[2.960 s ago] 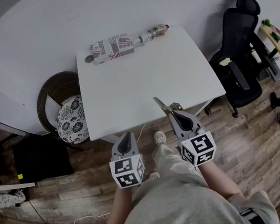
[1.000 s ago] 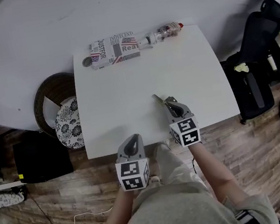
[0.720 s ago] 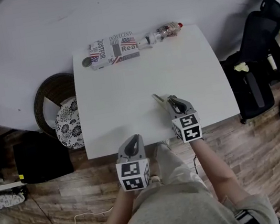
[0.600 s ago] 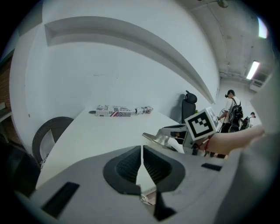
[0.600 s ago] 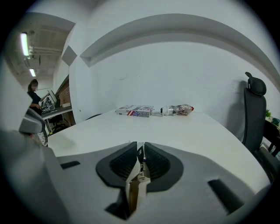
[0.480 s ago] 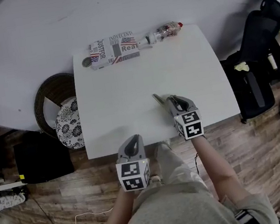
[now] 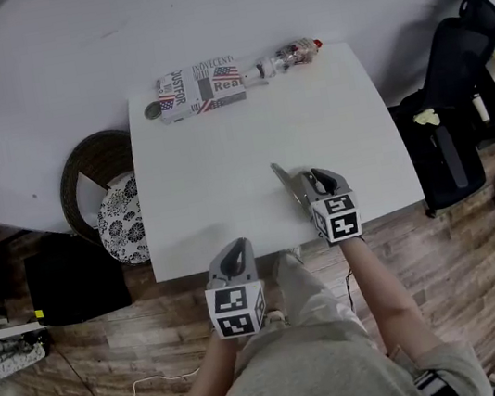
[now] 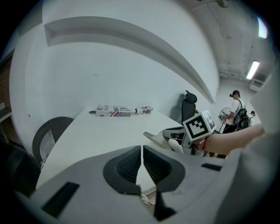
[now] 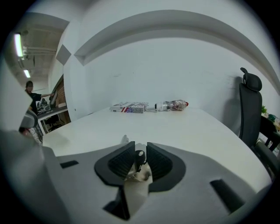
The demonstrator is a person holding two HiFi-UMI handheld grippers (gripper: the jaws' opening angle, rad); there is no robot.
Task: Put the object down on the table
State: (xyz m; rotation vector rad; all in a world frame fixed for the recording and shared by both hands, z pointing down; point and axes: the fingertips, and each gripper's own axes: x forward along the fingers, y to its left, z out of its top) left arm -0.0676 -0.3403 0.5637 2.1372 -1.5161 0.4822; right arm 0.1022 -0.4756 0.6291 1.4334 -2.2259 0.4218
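white table (image 7: 329, 122), near edge: my right gripper (image 7: 312, 179) opening, tan object (image 7: 282, 180) loose between jaws, down at tabletop. only right gripper view shows dark stem (image 9: 138, 159) in gap. left gripper (image 7: 231, 253) pinched closed, empty.

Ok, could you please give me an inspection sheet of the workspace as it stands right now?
Surface: white table, mostly bare.
Job's things: pale flat object, apparently resting on the table near its front edge, its near end between the right gripper's jaws.
Clutter: printed box, plastic bottle on its side and a small dark round item, all along the far edge.
Grippers: left gripper shut and empty, short of the table; right gripper jaws opening, pads not pressing the object.
Cables: white cable on the floor.
Surroundings: wicker chair left, black office chair right, wooden floor.
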